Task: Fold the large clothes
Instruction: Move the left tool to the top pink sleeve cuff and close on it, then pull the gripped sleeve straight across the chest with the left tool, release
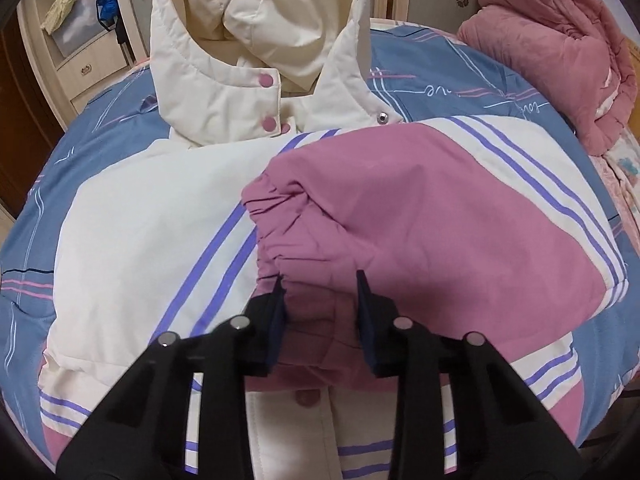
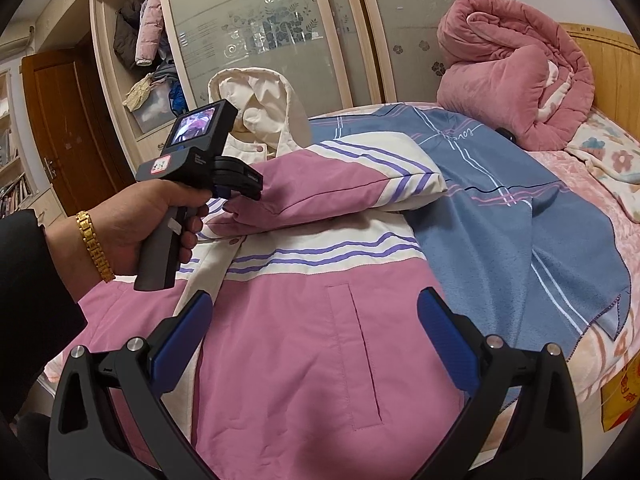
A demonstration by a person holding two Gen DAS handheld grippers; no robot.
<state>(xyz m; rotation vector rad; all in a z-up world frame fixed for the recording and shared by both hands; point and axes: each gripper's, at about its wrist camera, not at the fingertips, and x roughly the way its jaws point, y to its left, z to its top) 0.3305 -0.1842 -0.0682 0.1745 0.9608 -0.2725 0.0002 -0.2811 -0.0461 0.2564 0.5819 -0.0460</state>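
Bed (image 2: 560,168): you have a blue blanket (image 2: 500,216) spread over it.
Jacket (image 2: 304,320): lies flat on your blanket.
Pink quilt (image 2: 512,80): bundled behind the blanket, by the headboard (image 2: 612,64).

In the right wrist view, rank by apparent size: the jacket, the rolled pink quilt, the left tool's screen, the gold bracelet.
1. Jacket, by far the largest.
2. Rolled pink quilt, though it lies farther back, so it shows smaller than it is.
3. Left tool's screen.
4. Gold bracelet; close to the screen in apparent size, so this order is unsure.
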